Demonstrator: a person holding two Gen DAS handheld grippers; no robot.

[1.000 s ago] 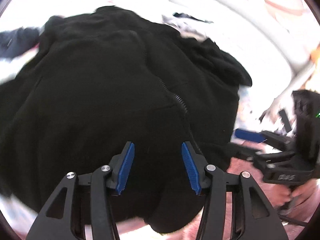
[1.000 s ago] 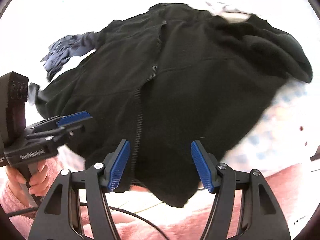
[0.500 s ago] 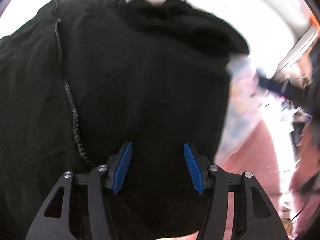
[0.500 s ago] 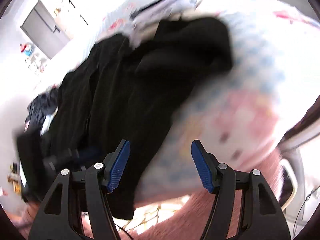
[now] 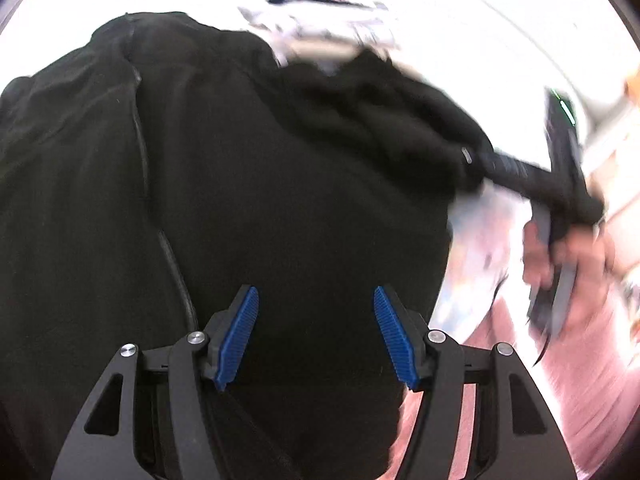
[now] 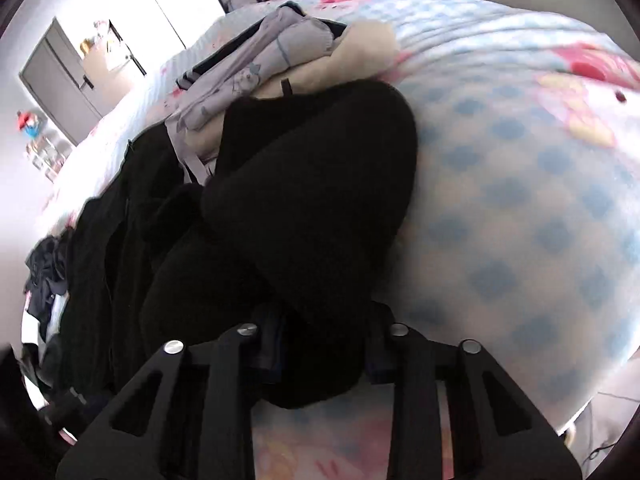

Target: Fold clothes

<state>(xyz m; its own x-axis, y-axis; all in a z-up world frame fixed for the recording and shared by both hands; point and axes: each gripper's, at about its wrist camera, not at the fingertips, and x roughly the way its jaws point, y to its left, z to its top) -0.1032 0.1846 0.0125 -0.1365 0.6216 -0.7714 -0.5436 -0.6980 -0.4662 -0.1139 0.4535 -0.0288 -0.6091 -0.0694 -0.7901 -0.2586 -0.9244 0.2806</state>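
The right gripper [image 6: 320, 356], wide a moment ago, is closing on the black jacket's [image 5: 280, 200] sleeve [image 6: 312, 208]; the left gripper [image 5: 316, 336] hangs released, opening. Sleeve fold begins.

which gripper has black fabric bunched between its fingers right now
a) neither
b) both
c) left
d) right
d: the right gripper has a fold of the black jacket bunched between its closing jaws, hiding the blue pads, while the left gripper hovers over the jacket with both blue pads bare and nothing between them.
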